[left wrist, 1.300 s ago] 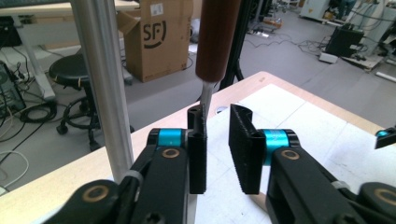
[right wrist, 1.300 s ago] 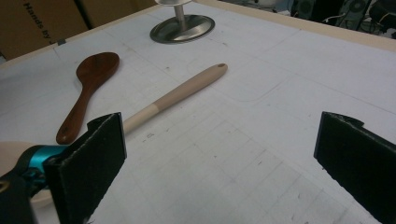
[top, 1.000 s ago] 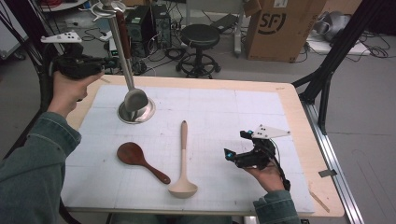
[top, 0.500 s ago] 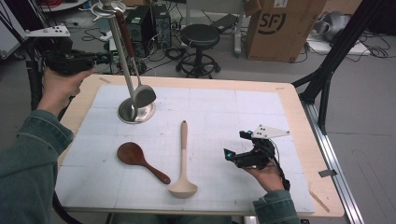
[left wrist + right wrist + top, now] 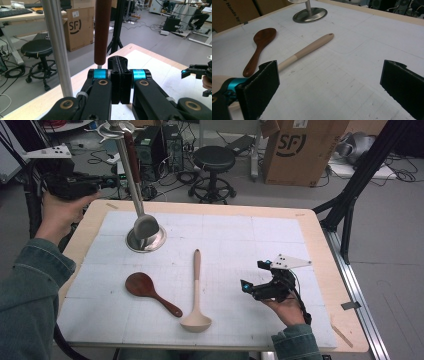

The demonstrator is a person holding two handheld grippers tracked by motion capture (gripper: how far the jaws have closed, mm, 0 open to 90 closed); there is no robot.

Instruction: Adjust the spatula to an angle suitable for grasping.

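left gripper view: brown-handled ladle (image 5: pixel 102 32) hanging just beyond closed, empty left gripper (image 5: pixel 120 75); right gripper (image 5: pixel 260 287) open

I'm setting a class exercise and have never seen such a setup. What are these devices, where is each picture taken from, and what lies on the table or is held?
A person holds a two-jaw tool in each hand. One camera looks down on the table; the other two ride on the tools. On the table stands a metal rack with a brown-handled spoon hanging from it. A dark wooden spoon and a pale ladle lie flat. The left tool is shut and empty, beside the hanging spoon's handle. The right tool is open and empty.
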